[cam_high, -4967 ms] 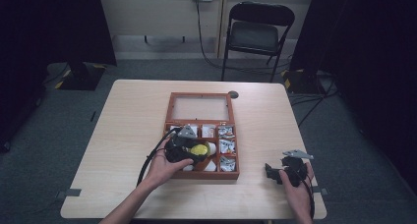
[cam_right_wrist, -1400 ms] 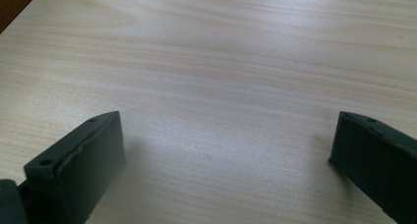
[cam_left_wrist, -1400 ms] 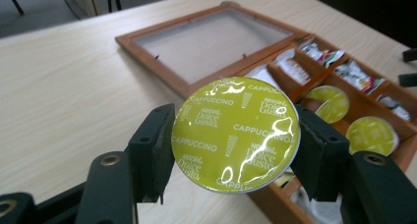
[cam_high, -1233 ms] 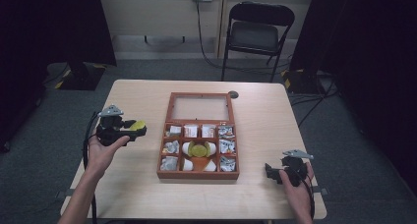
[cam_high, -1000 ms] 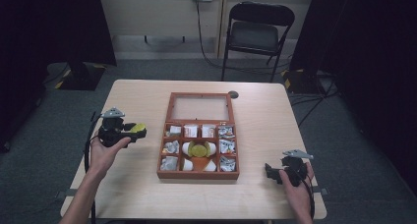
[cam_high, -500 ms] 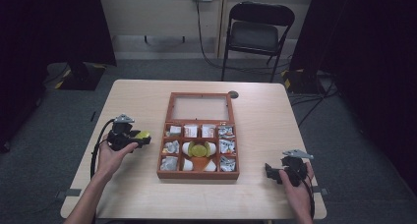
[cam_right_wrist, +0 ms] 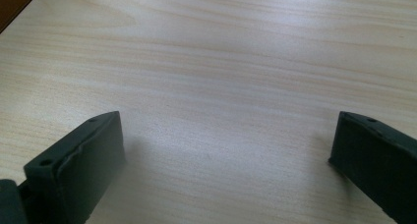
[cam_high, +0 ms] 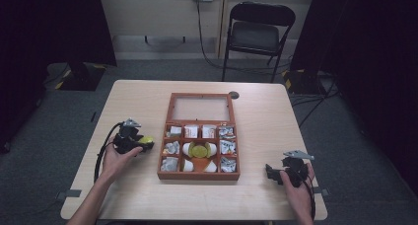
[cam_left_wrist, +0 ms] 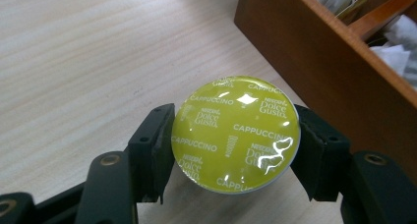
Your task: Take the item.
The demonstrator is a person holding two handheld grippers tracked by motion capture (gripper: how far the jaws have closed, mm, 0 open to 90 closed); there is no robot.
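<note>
Capsule (cam_left_wrist: 235, 134) | clamped in left tool (cam_left_wrist: 236, 150) | beside box (cam_left_wrist: 324, 62)

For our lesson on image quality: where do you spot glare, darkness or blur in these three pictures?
Left gripper view: white glare spots on the capsule's shiny yellow-green lid, print still readable. Right gripper view: near jaws soft, casting faint shadows on the table. High view: table lit, surrounding room very dark.

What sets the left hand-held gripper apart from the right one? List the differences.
The left hand-held gripper is shut on a yellow-green coffee capsule; the right hand-held gripper is open and holds nothing. The left one sits close beside the wooden box; the right one sits apart from it, near the table's right edge. Both have black jaws over the bare tabletop.
</note>
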